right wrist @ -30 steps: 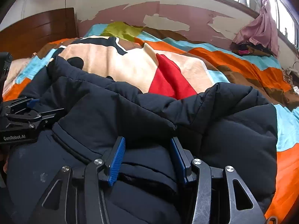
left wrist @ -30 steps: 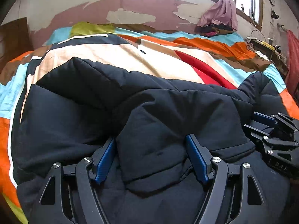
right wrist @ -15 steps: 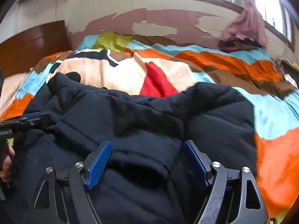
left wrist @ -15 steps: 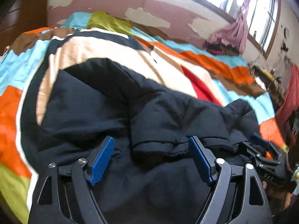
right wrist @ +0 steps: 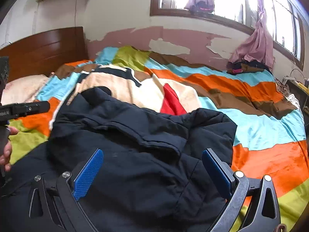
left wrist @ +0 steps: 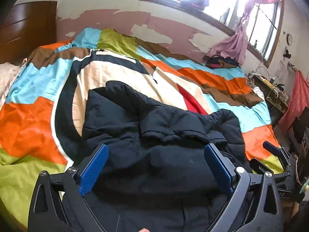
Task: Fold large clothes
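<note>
A black padded jacket (left wrist: 154,141) lies bunched and folded over on a bed, on top of a colourful patchwork bedspread (left wrist: 38,116) of orange, light blue, lime green, brown and cream. The jacket fills the near part of both wrist views, its doubled-over upper layer ending in a stitched hem that runs across the middle of the heap.

The left gripper (left wrist: 156,170) hangs above the near part of the jacket with its jaws spread wide; they have just been opening, and the blue pads (left wrist: 93,170) stand clear of the cloth, gripping nothing. In its view the jacket lies below and beyond the fingertips, with the folded hem just past them.

The right gripper (right wrist: 154,174) is likewise wide apart, having just been opening, its blue pads (right wrist: 87,174) off the fabric. The jacket (right wrist: 144,145) spreads under and ahead of it, reaching to the near right edge of the bedspread (right wrist: 270,131).

At the left edge of the right wrist view, a hand (right wrist: 6,148) holds the other gripper's handle. A wooden headboard (right wrist: 42,48) stands at the far left, and a pink curtain (right wrist: 256,44) hangs by the window at the far right.
</note>
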Demonstrator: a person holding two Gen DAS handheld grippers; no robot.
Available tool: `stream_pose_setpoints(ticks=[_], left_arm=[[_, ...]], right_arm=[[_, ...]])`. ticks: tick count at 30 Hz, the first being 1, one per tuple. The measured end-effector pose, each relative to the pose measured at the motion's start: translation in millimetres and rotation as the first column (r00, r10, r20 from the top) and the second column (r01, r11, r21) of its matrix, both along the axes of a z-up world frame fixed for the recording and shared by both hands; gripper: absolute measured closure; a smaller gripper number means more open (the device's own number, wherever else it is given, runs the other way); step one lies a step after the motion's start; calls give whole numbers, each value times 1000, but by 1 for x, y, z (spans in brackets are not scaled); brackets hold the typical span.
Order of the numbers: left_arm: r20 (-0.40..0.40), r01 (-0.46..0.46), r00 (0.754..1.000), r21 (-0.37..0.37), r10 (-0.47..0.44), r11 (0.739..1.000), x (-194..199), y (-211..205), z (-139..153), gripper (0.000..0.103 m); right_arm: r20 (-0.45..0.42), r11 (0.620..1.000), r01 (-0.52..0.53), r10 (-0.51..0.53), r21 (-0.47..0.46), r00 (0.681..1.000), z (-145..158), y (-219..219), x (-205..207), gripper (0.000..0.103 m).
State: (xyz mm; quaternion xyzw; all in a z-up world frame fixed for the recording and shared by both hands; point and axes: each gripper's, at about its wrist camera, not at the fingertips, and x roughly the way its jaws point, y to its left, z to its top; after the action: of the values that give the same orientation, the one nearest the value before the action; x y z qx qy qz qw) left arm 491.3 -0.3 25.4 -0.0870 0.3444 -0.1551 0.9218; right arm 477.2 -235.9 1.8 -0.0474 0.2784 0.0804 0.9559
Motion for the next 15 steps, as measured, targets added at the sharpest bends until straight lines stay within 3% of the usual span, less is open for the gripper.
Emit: stream_pose_setpoints(ticks=[10,15], left_arm=[[88,16,996,28,-19,999,-82,6,36,2],[74,27,997,-6,-26,1000,-112,13,40,2]], right_arm=[[69,999,-32,31,6,997,37,17,-81,0],[79,1000,-25,24,9,997,41,22,-120,0]])
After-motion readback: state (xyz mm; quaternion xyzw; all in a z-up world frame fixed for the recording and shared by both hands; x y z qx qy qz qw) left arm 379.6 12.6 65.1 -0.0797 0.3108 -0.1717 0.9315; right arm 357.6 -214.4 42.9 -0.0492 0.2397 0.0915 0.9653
